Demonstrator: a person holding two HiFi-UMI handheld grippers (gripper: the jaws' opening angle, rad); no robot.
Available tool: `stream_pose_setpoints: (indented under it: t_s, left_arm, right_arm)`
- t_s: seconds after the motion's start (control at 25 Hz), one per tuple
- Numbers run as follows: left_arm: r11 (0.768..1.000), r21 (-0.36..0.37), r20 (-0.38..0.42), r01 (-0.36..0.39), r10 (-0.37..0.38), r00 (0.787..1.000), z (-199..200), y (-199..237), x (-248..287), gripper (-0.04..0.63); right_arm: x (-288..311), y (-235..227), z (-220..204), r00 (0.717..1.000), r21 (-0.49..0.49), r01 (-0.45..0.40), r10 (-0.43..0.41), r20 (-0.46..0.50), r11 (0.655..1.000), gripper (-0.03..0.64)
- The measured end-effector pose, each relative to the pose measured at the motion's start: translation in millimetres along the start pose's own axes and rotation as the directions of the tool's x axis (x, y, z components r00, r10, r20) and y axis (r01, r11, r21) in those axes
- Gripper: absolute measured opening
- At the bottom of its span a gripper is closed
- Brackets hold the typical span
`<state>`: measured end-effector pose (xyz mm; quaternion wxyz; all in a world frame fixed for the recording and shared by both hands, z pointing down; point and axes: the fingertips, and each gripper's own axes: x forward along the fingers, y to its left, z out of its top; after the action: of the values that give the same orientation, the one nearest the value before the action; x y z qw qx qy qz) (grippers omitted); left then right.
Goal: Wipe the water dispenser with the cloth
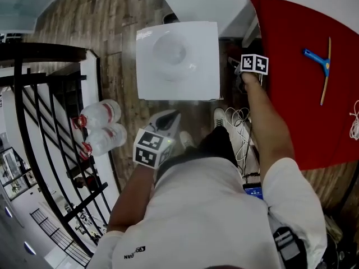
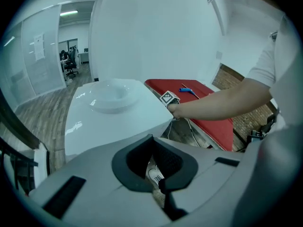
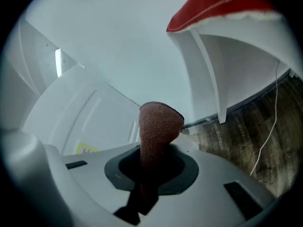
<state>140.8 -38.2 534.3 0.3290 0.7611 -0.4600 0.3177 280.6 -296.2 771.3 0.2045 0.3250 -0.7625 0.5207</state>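
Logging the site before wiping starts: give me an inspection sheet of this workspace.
Surface: water dispenser top white, glossy.
Job's things: brown cloth, in the right tool.
Clutter: blue-handled squeegee on red table; two bottles on wood floor.
Grippers: right tool shut on cloth, beside dispenser; left tool shut, empty.
Cables: white cords on floor by table.
Surroundings: black railing; glass partition.

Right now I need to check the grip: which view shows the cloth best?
The right gripper view: the brown cloth stands pinched between the right gripper's jaws. The head and left gripper views don't show it.
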Motion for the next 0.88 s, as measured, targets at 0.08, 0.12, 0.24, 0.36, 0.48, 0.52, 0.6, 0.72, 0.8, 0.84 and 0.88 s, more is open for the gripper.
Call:
stream_pose_setpoints:
  t_s: [0.08, 0.12, 0.24, 0.36, 0.48, 0.52, 0.6, 0.72, 0.8, 0.84, 0.88]
  left_arm:
    - [1.000, 0.013, 0.020, -0.007, 0.007, 1.000, 3, 3, -9, -0.011]
    - [1.000, 0.019, 0.029, -0.010, 0.010, 1.000, 3, 5, -15, -0.011]
    - [1.000, 0.016, 0.059, -0.015, 0.014, 0.998, 0, 12, -32, -0.011]
    - [1.000, -0.004, 0.091, -0.028, 0.028, 0.995, -7, 24, -47, -0.011]
    - [0.998, -0.051, 0.153, -0.036, 0.043, 0.987, -7, 38, -57, -0.011]
    - [0.997, -0.063, 0.173, -0.035, 0.045, 0.984, -6, 42, -61, -0.011]
    - [0.997, -0.070, 0.202, -0.035, 0.048, 0.978, -5, 48, -67, -0.011]
    - [0.997, -0.077, 0.230, -0.032, 0.049, 0.972, -8, 54, -76, -0.011]
    - [0.995, -0.089, 0.243, -0.035, 0.056, 0.968, -13, 60, -86, -0.011]
    - [0.994, -0.100, 0.248, -0.040, 0.064, 0.967, -16, 65, -92, -0.011]
    - [0.992, -0.114, 0.254, -0.046, 0.074, 0.964, -19, 69, -99, -0.011]
  right_arm:
    - [-17, 7, 2, 0.999, 0.001, 0.004, -0.004, 0.035, 1.000, 0.054]
    - [-28, 13, 4, 0.998, 0.004, 0.000, 0.000, 0.060, 1.000, 0.054]
    - [-73, 42, 7, 0.987, 0.024, -0.027, 0.023, 0.159, 0.999, 0.054]
    - [-128, 72, 1, 0.968, 0.045, -0.027, 0.015, 0.249, 0.999, 0.054]
    - [-177, 116, -7, 0.948, 0.031, -0.059, 0.046, 0.314, 0.998, 0.054]
    - [-190, 138, -12, 0.943, 0.007, -0.084, 0.077, 0.324, 0.996, 0.054]
    - [-206, 187, -22, 0.935, -0.065, -0.147, 0.160, 0.317, 0.987, 0.054]
    - [-201, 256, -44, 0.927, -0.171, -0.253, 0.290, 0.238, 0.952, 0.054]
    - [-182, 295, -61, 0.924, -0.219, -0.303, 0.342, 0.171, 0.928, 0.054]
    - [-169, 314, -70, 0.922, -0.240, -0.323, 0.361, 0.136, 0.915, 0.054]
    - [-156, 332, -78, 0.920, -0.256, -0.344, 0.379, 0.100, 0.903, 0.054]
